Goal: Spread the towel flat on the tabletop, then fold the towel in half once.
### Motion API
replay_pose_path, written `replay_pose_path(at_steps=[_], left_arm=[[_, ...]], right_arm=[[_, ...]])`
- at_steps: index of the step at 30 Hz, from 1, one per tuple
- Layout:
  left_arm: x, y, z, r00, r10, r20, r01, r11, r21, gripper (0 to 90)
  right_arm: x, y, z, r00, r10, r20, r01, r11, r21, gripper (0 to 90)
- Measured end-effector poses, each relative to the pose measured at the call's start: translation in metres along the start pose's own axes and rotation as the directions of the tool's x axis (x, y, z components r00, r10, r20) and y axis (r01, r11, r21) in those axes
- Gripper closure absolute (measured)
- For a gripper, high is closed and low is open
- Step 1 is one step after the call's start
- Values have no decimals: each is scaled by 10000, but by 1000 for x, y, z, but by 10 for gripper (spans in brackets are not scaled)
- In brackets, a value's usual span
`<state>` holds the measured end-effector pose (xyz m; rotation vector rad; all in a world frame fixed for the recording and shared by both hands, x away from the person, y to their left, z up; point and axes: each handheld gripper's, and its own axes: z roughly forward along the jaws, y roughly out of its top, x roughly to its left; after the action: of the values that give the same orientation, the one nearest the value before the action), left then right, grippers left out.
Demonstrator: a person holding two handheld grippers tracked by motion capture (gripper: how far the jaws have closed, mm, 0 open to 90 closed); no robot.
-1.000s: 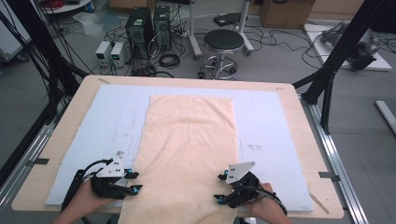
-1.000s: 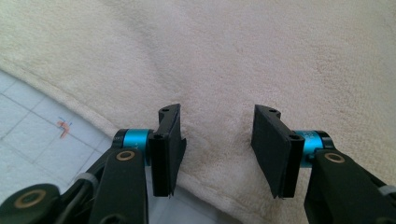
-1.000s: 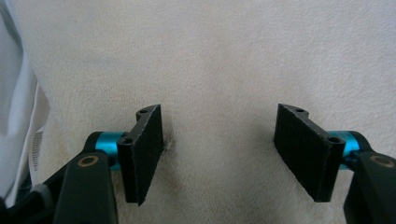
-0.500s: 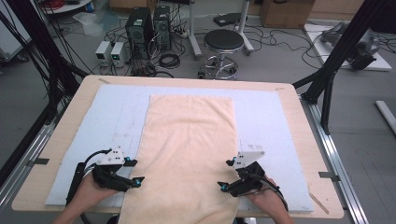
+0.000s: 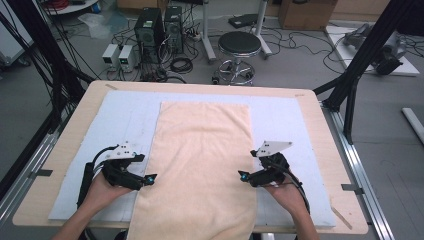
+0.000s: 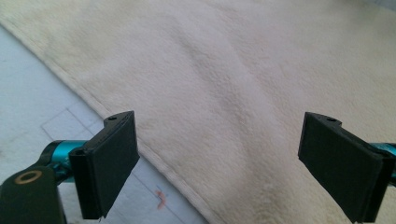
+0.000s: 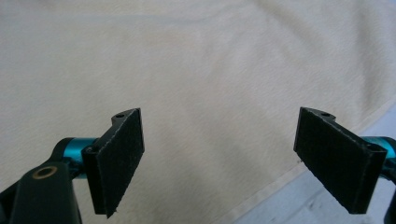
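Cables, computer towers [image 5: 159, 27] and a round black stool [image 5: 239, 44] crowd the grey floor in the upper part of the high view, behind the wooden table [image 5: 65, 145] that fills its lower half. On that table we see a pale blue mat [image 5: 120, 120], and on the mat a cream-coloured towel [image 5: 202, 150] lies flat lengthwise in the middle of the frame, its near end hanging over the table's bottom edge.

At the towel's left border, low in the frame, we see the left gripper [image 5: 150, 179], its tips at the hem. Its jaws have just been opening and now stand wide apart with nothing between them; in the left gripper view the towel [image 6: 243, 84] lies flat beyond the pads [image 6: 112, 163], its hem running diagonally across the mat [image 6: 32, 107].

At the towel's right border sits the right gripper [image 5: 244, 176], tips pointing inward at the edge. Its jaws have likewise just been opening and hold nothing; in the right gripper view the towel [image 7: 196, 70] stretches beyond the spread pads [image 7: 119, 158], with a strip of mat [image 7: 299, 200] at lower right.
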<state>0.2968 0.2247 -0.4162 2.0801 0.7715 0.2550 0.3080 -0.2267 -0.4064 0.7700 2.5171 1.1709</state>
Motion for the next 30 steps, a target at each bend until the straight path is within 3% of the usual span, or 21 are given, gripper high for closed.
replay_pose_path(at_steps=[4, 10, 13, 18, 27, 30], left_arm=[[4, 9, 1, 9998, -128, -126, 127, 9998, -127, 119], [12, 22, 7, 9992, -242, -328, 233, 9994, -271, 82], [15, 26, 9, 9991, -160, -388, 146, 9992, -362, 78], [22, 32, 14, 9985, -343, -420, 326, 9987, -400, 76], [34, 54, 17, 9986, -362, -375, 352, 9990, -271, 77], [43, 65, 17, 9981, -520, -329, 505, 9977, -449, 76]], right_arm=[[-8, 10, 5, 9999, 142, -60, -142, 9998, -145, 155], [-11, 26, 12, 9997, -222, -40, 221, 9997, -64, 155], [-15, 29, 14, 9998, -166, -79, 166, 9998, -64, 155], [-22, 29, 17, 9999, 19, -104, -18, 9999, 107, 155], [-32, 49, 23, 9991, -422, 40, 419, 9979, 496, 155], [-41, 57, 23, 10000, -89, -39, 90, 9996, 269, 155]])
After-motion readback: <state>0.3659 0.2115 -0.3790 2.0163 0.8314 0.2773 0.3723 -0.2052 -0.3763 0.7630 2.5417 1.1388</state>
